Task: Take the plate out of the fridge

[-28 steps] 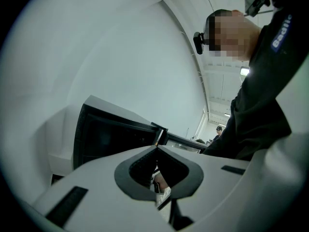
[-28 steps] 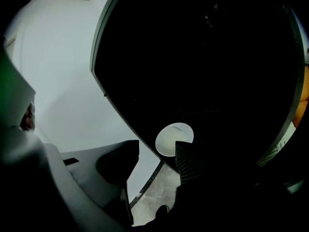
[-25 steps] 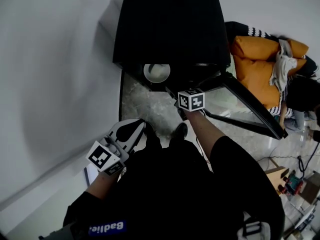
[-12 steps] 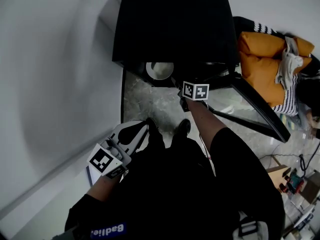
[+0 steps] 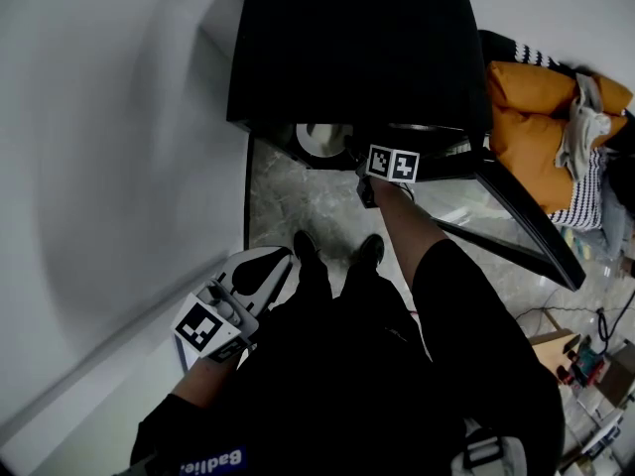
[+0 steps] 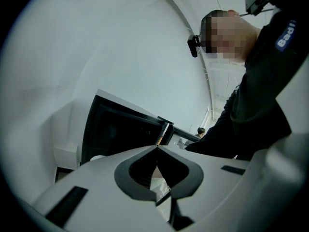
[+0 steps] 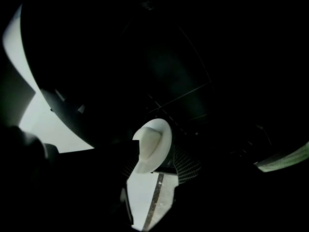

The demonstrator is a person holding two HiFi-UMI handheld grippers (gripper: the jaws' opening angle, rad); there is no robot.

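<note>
**Plate waits on the fridge shelf, right gripper at the opening**

Plate point(image 5: 317, 139), small, round and white, sits on the wire shelf point(image 7: 193, 164) near the front of the open black fridge point(image 5: 347, 48). The step in hand looks like the reach. The right gripper point(image 7: 149, 178) has its fingers apart and empty, with the plate just ahead. Next they likely need to straddle the rim and pinch it. The left gripper point(image 6: 157, 149) hangs back, fingers together on nothing.

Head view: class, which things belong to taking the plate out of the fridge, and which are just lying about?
Job: plate, fridge, open fridge door, right claw.
Lying about: orange cushions, floor cables, grey cloth.
</note>
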